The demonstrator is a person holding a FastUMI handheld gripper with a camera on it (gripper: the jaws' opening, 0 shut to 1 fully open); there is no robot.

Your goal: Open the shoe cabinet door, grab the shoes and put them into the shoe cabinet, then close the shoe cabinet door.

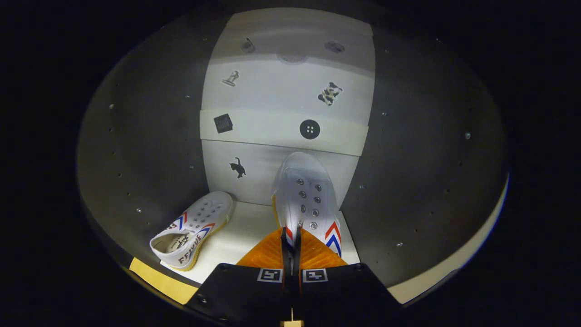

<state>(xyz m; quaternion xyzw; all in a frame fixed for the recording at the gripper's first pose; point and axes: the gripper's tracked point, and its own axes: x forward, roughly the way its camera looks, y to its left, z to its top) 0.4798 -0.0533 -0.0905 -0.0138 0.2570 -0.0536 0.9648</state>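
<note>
- The gripper point(292, 236) is seen reaching into the shoe cabinet point(150, 150), its fingers point(268, 254) drawn almost together.
- A thin part of the heel end of a white shoe point(305, 195) is pinched between the fingers; the shoe extends straight ahead of them, toe pointed toward the back panel point(281, 100).
- Red and blue chevron stripes are visible on that shoe's side, just beside the fingers to the right.
- A second white shoe point(193, 229) is lying on the cabinet floor point(247, 227), to the left of the fingers and apart from the held one, its opening turned toward the camera.
- Small stickers are seen on the back panel, well beyond the fingers, among them a black cat point(237, 168) and a round button point(309, 129).
</note>
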